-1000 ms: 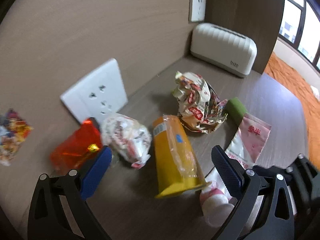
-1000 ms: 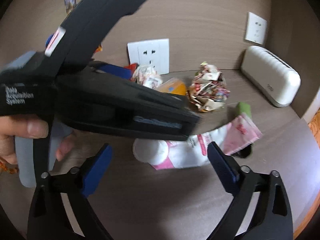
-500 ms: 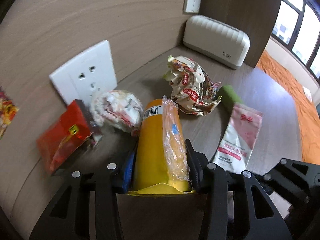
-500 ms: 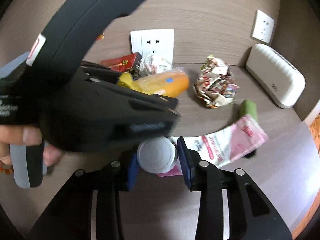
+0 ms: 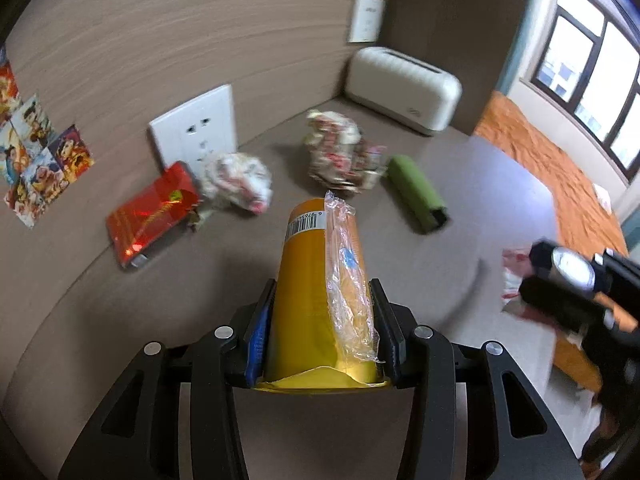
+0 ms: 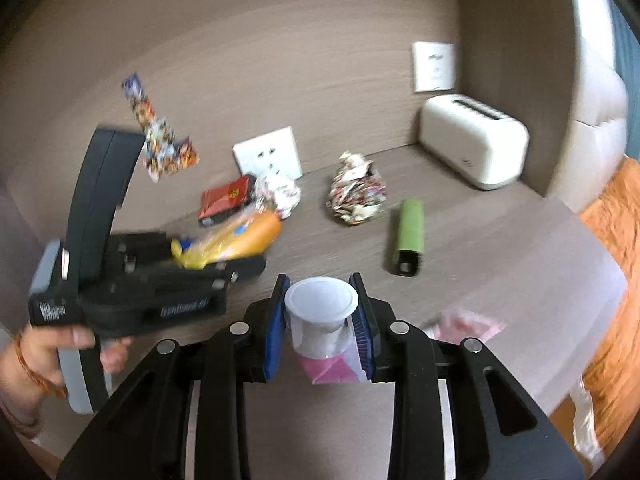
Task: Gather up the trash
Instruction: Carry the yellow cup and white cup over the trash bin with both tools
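**Both grippers loaded, litter still on the bench**

The left gripper (image 5: 320, 336) is clamped tight on the yellow cup (image 5: 320, 280), pads pressed to both its sides, a crinkled clear wrapper (image 5: 348, 280) stuck along it, the cup clear of the bench (image 5: 240, 280). On the other side, the right gripper (image 6: 320, 320) has been closing and now squeezes the white bottle (image 6: 320, 312), with a pink-and-white pouch (image 6: 332, 368) hanging below between the pads. Down on the bench, trash remains: a red packet (image 5: 152, 216) near the wall socket (image 5: 196, 132), a crumpled white wrapper (image 5: 236, 180) touching it, a crumpled printed wrapper (image 5: 340, 156) further along, and a green tube (image 5: 416, 196) just beside that. A cream toaster (image 5: 404, 88) sits in the far corner.
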A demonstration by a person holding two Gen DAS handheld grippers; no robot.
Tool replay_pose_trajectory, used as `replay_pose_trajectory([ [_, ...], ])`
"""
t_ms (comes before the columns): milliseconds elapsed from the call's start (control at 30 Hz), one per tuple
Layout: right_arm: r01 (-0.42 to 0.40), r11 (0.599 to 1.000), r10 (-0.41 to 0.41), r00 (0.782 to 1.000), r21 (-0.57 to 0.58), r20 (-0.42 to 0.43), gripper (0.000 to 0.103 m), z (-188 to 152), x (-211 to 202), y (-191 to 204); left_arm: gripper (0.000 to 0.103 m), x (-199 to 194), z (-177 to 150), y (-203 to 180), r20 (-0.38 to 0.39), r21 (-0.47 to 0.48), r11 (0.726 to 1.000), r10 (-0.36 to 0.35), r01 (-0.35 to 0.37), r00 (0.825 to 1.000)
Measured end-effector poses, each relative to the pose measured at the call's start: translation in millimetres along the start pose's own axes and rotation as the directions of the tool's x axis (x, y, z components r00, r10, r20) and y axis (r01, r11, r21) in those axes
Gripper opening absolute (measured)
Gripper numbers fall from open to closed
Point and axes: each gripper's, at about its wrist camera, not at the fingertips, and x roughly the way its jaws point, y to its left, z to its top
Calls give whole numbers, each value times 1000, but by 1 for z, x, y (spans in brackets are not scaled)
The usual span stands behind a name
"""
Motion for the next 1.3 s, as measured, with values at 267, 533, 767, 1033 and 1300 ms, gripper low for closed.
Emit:
replay_pose_trajectory([
  [267, 120, 991, -122, 992, 65, 35, 30, -25, -62, -36, 44, -12, -8, -77, -10, 147, 982, -119, 119, 993],
  [533, 287, 932, -293, 956, 219, -5, 30, -70, -115, -94, 44, 0, -33, -182, -112, 330, 900, -263, 286, 958],
  [767, 380, 862, -378, 923, 335, -75, 30, -117, -142, -142, 44, 26, -64, -265, -225, 430, 818, -312, 381, 923],
  [1033, 418, 795, -387, 908, 440, -162, 30, -176, -146, -188, 44, 62, -99, -329, -317, 484, 770, -288, 415, 904],
  [1300, 433, 739, -350, 901, 516, -256, 30, -241, -111, -234, 44, 131, -153, -367, -445, 459, 760, -251, 460, 860],
])
